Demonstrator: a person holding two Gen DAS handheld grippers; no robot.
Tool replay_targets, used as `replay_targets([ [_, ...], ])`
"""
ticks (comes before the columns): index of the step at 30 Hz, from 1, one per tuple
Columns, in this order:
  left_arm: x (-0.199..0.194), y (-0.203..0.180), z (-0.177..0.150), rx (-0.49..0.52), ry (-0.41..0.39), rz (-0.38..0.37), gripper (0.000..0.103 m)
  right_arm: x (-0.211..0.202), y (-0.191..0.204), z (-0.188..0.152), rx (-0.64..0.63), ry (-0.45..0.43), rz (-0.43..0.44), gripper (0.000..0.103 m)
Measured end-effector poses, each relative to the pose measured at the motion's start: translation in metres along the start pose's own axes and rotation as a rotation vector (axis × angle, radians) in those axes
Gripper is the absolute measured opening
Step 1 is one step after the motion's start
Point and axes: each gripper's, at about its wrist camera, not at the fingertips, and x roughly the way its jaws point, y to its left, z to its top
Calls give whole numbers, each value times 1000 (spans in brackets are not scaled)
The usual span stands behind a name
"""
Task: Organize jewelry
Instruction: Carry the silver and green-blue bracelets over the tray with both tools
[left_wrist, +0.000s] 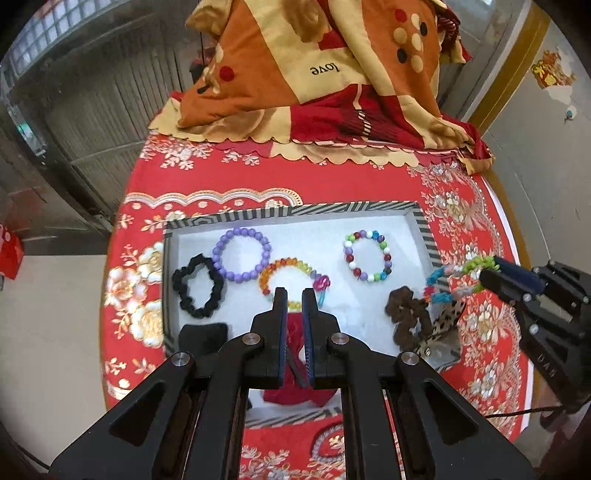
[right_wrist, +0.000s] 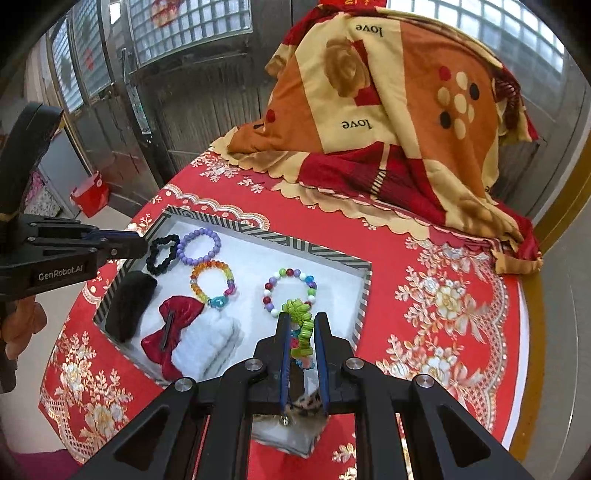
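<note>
A striped-rim tray (left_wrist: 423, 225) with a white floor lies on the red tablecloth. In it are a purple bead bracelet (left_wrist: 242, 254), a black scrunchie (left_wrist: 199, 286), an orange-rainbow bracelet (left_wrist: 288, 275), a multicolour bead bracelet (left_wrist: 367, 254), a brown scrunchie (left_wrist: 408, 317) and a red bow clip (right_wrist: 171, 332). My right gripper (right_wrist: 303, 325) is shut on a multicoloured braided bracelet with a green end (right_wrist: 301, 323), held above the tray's right edge; it also shows in the left wrist view (left_wrist: 458, 278). My left gripper (left_wrist: 294, 295) hovers over the tray's near middle, jaws nearly closed and empty.
A folded orange and red blanket (left_wrist: 325, 74) covers the far side of the table. A black clip (right_wrist: 129, 306), white folded cloth (right_wrist: 210, 343) and a leopard-print item (left_wrist: 448, 321) sit in the tray's near part. The round table's edge (left_wrist: 517, 258) drops off at right.
</note>
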Motion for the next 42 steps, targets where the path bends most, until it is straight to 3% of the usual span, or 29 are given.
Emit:
replay_targets([
  [7, 2, 1, 2, 23, 24, -50, 7, 13, 0, 5, -2, 19, 2, 12],
  [11, -9, -11, -41, 161, 53, -78, 9, 13, -1, 2, -2, 19, 2, 12],
  [13, -5, -17, -73, 227, 103, -79, 17, 14, -3, 0, 2, 21, 5, 12],
  [14, 0, -18, -88, 243, 138, -81, 22, 15, -4, -1, 4, 23, 7, 12],
  [20, 31, -26, -145, 272, 246, -45, 27, 14, -2, -4, 4, 25, 12, 12],
  [31, 69, -41, -157, 236, 189, 36, 36, -2, -3, -3, 9, -7, 8, 12],
  [34, 75, -43, -161, 248, 182, 35, 33, -2, -4, -4, 13, -5, 10, 12],
  [37, 77, -43, -160, 249, 179, 8, 8, 0, -4, -6, 14, -1, 12, 12],
  [42, 76, -31, -151, 204, 223, -58, 6, -2, -4, -6, 15, -6, 13, 12],
])
